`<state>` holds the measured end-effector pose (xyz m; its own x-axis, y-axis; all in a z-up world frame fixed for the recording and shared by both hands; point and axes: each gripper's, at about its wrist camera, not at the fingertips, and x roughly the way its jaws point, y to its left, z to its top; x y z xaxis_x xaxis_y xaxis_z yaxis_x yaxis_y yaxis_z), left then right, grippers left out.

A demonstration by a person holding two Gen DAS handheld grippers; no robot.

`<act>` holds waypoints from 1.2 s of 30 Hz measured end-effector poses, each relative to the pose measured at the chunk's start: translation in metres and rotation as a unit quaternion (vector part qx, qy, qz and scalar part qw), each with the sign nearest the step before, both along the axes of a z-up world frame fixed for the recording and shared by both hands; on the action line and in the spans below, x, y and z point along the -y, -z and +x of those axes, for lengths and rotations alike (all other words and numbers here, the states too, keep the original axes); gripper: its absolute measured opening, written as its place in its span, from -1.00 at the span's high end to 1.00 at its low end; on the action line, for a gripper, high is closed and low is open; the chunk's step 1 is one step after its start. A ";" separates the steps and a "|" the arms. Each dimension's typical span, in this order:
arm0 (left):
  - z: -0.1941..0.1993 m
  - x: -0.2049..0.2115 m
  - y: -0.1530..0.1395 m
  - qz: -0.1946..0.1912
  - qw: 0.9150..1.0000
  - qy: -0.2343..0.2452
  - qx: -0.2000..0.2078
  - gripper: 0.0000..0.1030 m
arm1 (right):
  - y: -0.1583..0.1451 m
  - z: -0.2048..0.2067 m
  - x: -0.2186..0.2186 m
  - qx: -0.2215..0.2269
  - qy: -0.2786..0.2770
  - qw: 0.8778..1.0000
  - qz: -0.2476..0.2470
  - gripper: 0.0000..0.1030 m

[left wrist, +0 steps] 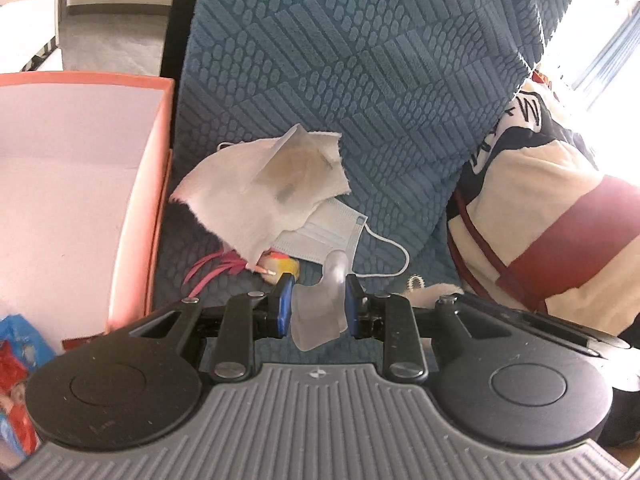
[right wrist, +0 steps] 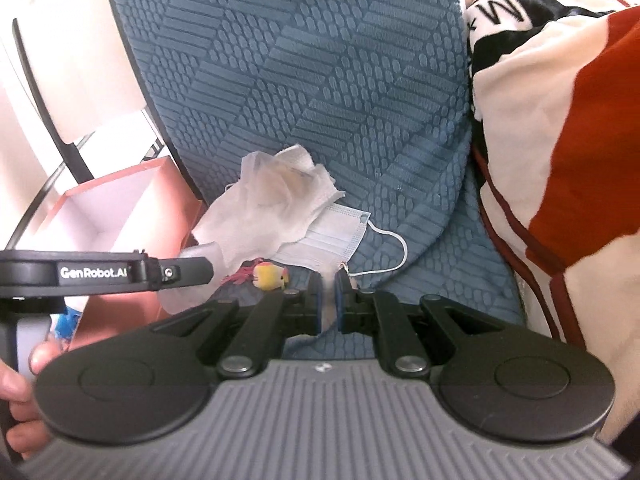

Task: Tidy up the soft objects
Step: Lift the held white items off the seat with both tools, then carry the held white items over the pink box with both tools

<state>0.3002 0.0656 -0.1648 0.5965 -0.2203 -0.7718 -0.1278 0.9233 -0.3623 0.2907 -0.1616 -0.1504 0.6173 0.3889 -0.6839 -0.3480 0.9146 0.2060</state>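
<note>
Left gripper (left wrist: pixel 316 300) jaws clamp a translucent soft piece (left wrist: pixel 320 312); right gripper (right wrist: pixel 329 304) jaws closed on a white fluffy bit (right wrist: pixel 329 312). Tissue (left wrist: pixel 260 196) overlaps mask (left wrist: pixel 324 236) on blue cover (left wrist: pixel 360 80), beside pink box (left wrist: pixel 80 200)

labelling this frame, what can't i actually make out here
- Left wrist view: the translucent soft piece in the left gripper; the gripper body hides its lower end, so what it is stays unclear.
- Right wrist view: the pale thing pinched in the right gripper; the fingers cover nearly all of it.
- Both views: the face mask and small yellow toy are partly under the white tissue.
- Pink box: cut off by the left edge.
</note>
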 end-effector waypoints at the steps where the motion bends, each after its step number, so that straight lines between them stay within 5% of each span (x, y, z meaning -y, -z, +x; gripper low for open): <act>1: -0.004 0.000 -0.001 0.002 1.000 -0.001 0.001 0.41 | -0.001 -0.002 0.001 0.002 0.001 1.000 0.001 0.80; 12: -0.046 -0.002 -0.013 0.003 1.000 -0.006 0.023 0.41 | -0.008 -0.052 0.028 0.018 0.011 0.999 0.032 0.80; 36: -0.132 -0.004 -0.024 0.002 1.000 -0.020 0.019 0.41 | -0.017 -0.129 0.014 0.032 -0.019 0.999 0.006 0.80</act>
